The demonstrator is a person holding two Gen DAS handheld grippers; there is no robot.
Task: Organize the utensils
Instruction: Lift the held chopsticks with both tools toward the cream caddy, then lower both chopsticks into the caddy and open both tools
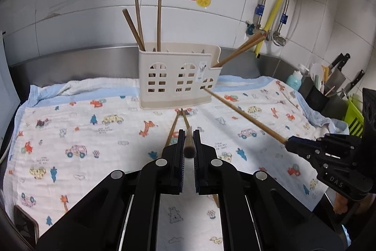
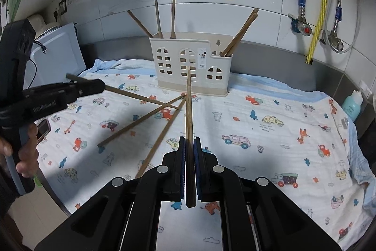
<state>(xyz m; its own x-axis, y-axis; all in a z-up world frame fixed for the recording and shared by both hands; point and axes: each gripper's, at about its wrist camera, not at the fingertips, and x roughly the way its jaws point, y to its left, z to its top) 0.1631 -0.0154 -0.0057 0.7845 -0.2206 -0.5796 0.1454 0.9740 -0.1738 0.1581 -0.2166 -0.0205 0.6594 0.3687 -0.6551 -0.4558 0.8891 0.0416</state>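
Each gripper, left (image 1: 188, 133) and right (image 2: 189, 140), clamps one chopstick (image 2: 189, 109) aimed ahead at the holder (image 2: 188, 62), ready for slotting in.

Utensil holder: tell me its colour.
Cream utensil holder with window-shaped cutouts; the right wrist view shows it best.

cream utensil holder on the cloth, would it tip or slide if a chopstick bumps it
The cream utensil holder is thin cut-out plastic, so probably light. It stands on a soft printed cloth, which may damp sliding. Chopsticks leaning out of the right compartment could lever it over.
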